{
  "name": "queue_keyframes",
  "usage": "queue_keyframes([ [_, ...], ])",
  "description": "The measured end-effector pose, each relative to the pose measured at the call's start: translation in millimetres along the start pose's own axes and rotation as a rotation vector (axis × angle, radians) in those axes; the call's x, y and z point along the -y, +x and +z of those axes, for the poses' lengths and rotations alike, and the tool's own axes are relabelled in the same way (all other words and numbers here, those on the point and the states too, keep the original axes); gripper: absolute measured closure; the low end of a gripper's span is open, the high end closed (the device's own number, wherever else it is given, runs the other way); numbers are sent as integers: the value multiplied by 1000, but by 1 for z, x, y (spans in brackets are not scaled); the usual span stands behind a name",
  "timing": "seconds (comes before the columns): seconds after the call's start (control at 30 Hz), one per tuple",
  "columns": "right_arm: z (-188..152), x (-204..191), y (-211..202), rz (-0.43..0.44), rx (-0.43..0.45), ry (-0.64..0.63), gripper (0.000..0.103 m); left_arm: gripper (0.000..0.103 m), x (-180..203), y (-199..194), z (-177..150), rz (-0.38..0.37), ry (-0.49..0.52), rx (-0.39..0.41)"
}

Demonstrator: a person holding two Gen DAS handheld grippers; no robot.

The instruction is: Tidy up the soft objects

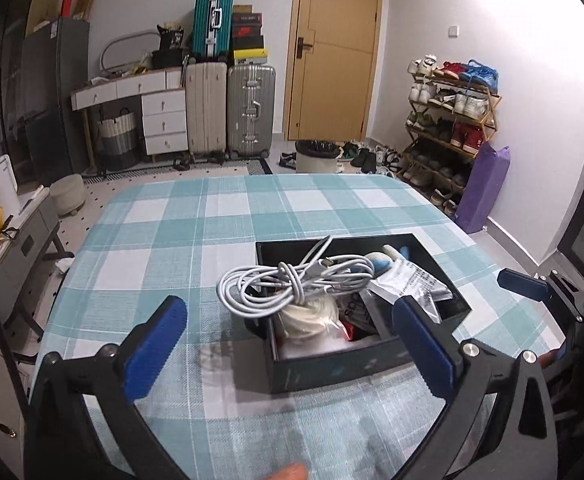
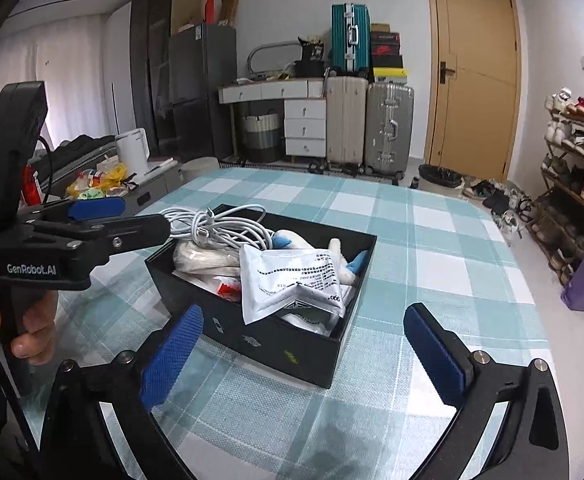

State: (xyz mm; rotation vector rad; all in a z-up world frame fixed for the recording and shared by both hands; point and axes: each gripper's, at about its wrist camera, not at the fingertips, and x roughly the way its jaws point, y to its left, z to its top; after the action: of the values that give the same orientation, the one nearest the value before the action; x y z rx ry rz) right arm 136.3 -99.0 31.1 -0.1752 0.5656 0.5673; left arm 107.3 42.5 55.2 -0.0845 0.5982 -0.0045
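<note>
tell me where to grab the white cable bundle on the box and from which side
Grip the white cable bundle at its knotted middle, where the strands are wrapped tight, coming down from above. It lies heaped on the contents at the black box corner, loops overhanging the rim; a loose loop would probably slip. The open left gripper is nearest.

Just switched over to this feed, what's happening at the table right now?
A person holds a gripper in each hand over a table with a checked tablecloth. A black box sits on it, already packed with soft items: a coiled white charging cable draped over its edge, a white printed pouch, and white and blue fabric pieces. The left gripper and right gripper are both open and empty, hovering near the box.
</note>
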Motion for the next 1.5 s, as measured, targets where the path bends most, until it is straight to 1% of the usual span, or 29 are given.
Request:
queue_keyframes([
  [0.33, -9, -10, -32, 14, 93, 12, 1, 0, 7, -24, -20, 20, 18, 44],
  [0.47, -13, -11, -38, 18, 119, 8, 1, 0, 9, -30, -28, 29, 26, 63],
  [0.57, -15, -11, -37, 16, 129, 3, 1, 0, 11, -31, -34, 32, 44, 86],
  [0.67, -19, -11, -32, 23, 129, 6, 1, 0, 12, -28, -39, 35, 51, 91],
  [0.9, -24, -10, -26, 25, 137, 3, 1, 0, 8, -30, -47, 28, 17, 142],
  [1.0, -26, -7, -28, 33, 170, 13, 1, 0, 6, -31, -51, 41, 18, 171],
  [1.1, -27, -7, -27, 19, 186, 11, 1, 0, 6, -30, -52, 59, 24, 176],
  [1.2, -27, -6, -26, 26, 190, 11, 1, 0, 5, -29, -55, 76, 26, 189],
  [1.3, -28, -6, -28, 24, 199, 11, 1, 0, 2, -26, -58, 81, 21, 178],
  [1.5, -28, -8, -30, 25, 218, 3, 1, 0, -1, -26, -58, 75, 8, 183],
])
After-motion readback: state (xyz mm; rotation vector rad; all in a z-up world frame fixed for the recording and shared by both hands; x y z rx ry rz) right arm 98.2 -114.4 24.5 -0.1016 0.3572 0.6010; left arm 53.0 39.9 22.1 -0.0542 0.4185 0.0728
